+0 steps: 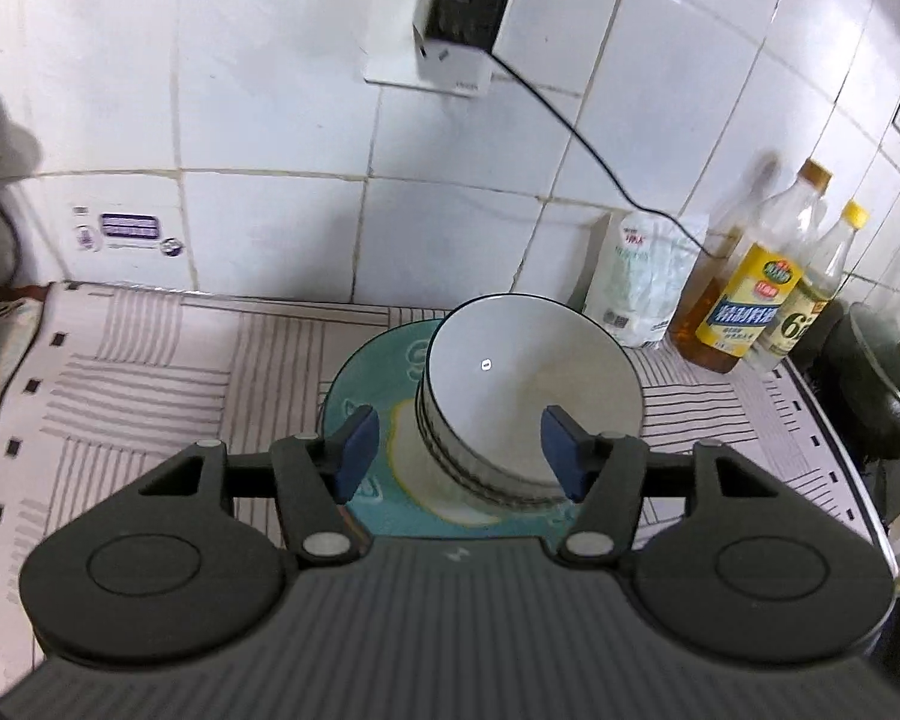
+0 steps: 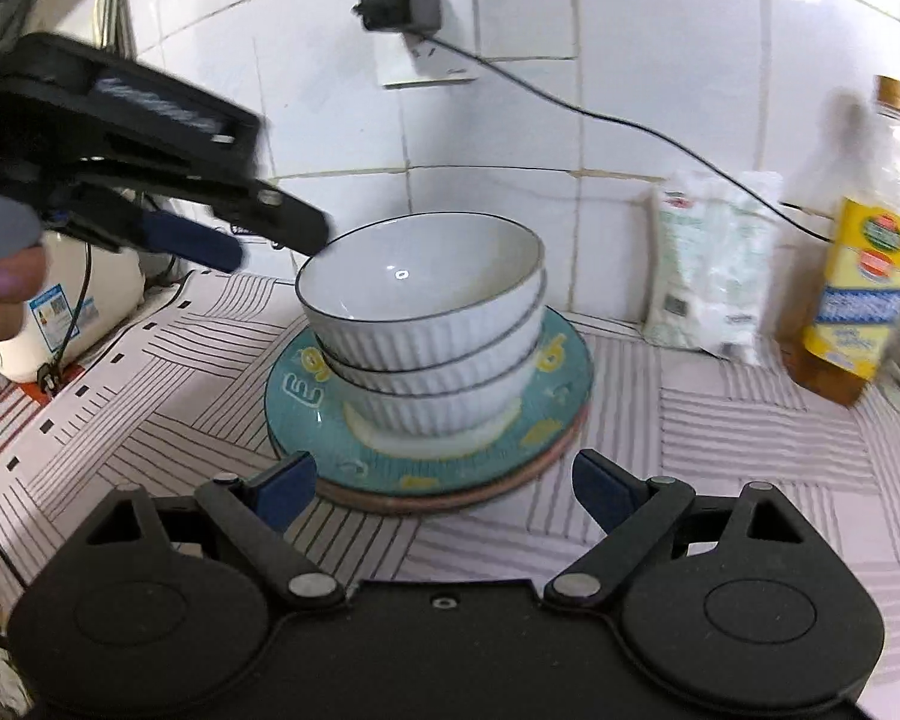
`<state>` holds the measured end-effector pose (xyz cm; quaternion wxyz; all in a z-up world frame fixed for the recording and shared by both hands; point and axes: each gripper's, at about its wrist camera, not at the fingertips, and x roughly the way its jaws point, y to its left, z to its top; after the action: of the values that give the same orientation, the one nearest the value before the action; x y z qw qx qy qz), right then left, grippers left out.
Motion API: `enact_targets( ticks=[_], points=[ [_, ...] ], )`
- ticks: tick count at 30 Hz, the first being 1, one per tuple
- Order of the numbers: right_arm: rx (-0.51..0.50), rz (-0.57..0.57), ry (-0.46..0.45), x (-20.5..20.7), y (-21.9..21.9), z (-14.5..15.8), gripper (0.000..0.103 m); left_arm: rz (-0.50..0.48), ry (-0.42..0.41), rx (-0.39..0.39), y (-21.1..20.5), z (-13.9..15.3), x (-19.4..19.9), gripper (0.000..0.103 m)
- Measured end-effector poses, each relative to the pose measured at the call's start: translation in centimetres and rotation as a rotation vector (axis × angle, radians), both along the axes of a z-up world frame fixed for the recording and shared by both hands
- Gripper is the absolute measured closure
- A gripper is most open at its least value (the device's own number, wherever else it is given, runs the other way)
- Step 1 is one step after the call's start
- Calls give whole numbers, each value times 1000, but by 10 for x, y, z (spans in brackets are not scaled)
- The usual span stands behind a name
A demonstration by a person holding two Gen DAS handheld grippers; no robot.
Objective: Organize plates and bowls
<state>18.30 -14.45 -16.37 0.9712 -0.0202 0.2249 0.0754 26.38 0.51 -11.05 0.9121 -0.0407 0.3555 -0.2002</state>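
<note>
Hovering spread above the stacked bowls [image 2: 420, 324], the left gripper [image 1: 459, 450] tilts down; the right gripper [image 2: 444, 489] gapes before the plate [image 2: 306, 420].

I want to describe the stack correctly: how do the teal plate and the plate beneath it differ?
The teal plate lies on top, its face showing teal with yellow and white markings; the lower plate is almost wholly covered, with only a pinkish-brown edge showing. The teal plate directly carries the three stacked white bowls; the lower plate rests on the striped cloth. Both are round, lie flat, and look similar in width.
</note>
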Motion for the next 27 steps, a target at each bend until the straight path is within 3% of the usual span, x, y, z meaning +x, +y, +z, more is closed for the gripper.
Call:
enact_targets(
  ticks=[7,11,16,22,27],
  points=[
    [11,-108,5,-42,-12,24,9,41,2,-14,22,19,-50,41],
    [6,-171,-6,-64,-16,40,9,74,51,-24,32,28,-75,34],
    [-20,-193,13,-91,-7,58,9,76,92,-69,48,38,-109,33],
    [-37,-229,78,-115,0,76,5,99,37,19,57,57,-150,27],
    [-15,-298,99,-136,1,87,0,95,-17,76,63,69,-177,9]
  ],
)
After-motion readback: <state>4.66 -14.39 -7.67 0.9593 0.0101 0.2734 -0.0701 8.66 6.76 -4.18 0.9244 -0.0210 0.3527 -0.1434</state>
